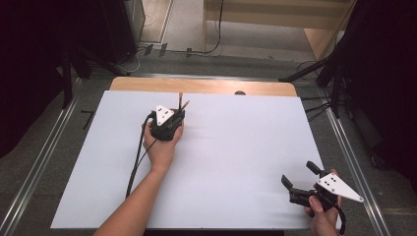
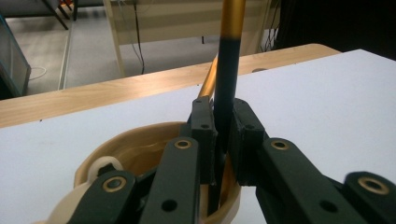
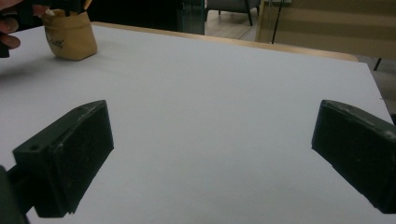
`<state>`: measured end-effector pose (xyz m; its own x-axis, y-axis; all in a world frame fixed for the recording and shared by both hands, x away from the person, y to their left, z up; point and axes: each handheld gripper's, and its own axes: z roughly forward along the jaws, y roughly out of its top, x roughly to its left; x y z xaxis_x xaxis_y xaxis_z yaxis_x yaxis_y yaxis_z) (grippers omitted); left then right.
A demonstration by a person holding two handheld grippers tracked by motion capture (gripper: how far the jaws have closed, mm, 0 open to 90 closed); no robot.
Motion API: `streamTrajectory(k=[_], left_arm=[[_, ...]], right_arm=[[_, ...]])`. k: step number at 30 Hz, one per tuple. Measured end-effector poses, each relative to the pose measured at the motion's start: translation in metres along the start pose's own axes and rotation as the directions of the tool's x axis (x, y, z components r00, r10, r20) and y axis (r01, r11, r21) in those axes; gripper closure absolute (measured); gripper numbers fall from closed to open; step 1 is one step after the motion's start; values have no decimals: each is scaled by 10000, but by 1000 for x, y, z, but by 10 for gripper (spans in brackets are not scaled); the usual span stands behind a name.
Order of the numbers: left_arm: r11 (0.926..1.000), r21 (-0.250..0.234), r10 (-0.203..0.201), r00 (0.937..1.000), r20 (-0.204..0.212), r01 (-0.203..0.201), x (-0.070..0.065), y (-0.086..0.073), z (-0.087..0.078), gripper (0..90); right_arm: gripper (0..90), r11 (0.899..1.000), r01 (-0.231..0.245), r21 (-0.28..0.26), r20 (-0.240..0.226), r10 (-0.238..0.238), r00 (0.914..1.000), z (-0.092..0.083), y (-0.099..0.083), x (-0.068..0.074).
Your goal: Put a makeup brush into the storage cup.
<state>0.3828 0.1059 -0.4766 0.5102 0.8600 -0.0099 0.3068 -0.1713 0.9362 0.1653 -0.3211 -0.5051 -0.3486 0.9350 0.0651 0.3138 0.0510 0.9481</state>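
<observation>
Cup [image 3: 70,39] stands on counter [image 1: 236,147], upper left of centre in high view; two sticks [image 2: 227,70] stand in it. Left gripper [image 1: 174,117] directly over cup. Right gripper [image 1: 298,178] at lower right, well apart.

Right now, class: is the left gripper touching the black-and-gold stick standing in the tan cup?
Touching. In the left gripper view, the left gripper has both pads pressed against the black-and-gold stick, which rises out of the tan cup.
</observation>
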Motion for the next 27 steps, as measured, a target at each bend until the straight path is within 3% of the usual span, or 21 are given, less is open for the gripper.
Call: streamTrajectory(k=[16,20,27], left_arm=[[9997,-162,-185,9995,271,190,0,2,-5,716],[9996,-278,-46,9995,321,55,-1,5,-11,675],[9992,-337,-211,9985,499,228,0,7,-25,611]], right_arm=[[0,10000,-12,6,-7,12,10000,0,0,-1],[0,10000,-9,9,-29,9,10000,0,0,0],[0,10000,-5,-4,-39,4,10000,0,0,0]])
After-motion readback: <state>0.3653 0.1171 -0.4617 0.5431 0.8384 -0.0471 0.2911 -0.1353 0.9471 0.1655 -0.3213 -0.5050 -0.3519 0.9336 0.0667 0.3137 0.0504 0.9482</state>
